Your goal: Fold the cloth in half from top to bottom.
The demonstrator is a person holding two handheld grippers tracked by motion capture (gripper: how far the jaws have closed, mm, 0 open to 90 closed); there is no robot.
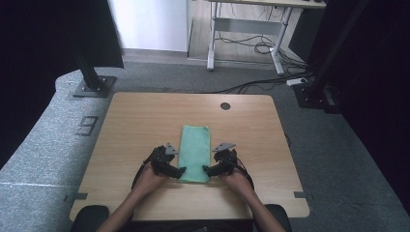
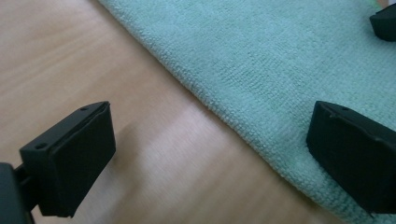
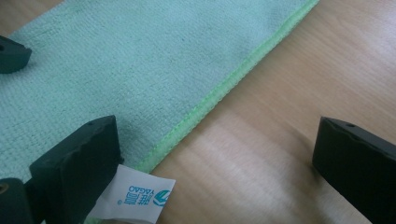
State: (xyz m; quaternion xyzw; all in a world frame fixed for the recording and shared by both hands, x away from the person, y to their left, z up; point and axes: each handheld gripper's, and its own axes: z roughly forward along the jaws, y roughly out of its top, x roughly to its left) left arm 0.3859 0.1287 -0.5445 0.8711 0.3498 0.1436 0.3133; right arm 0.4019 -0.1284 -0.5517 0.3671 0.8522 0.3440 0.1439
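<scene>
High view: the folded mint-green terry towel [image 1: 194, 153] lies mid-table on the light wooden table [image 1: 145, 121], left gripper [image 1: 180, 171] and right gripper [image 1: 207, 169] at its near corners.

Left gripper view: jaws wide, straddling the edge; a shallow bite could catch just one layer.

Right gripper view: jaws wide too. The white sewn-in tag [image 3: 135, 198] reads "YIGAO", and could get pinched instead.

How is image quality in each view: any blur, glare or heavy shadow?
High view: dim, dark corners, towel readable. Left gripper view: towel weave sharp, table soft with mild sheen. Right gripper view: label legible, pale glare on the wood.
</scene>
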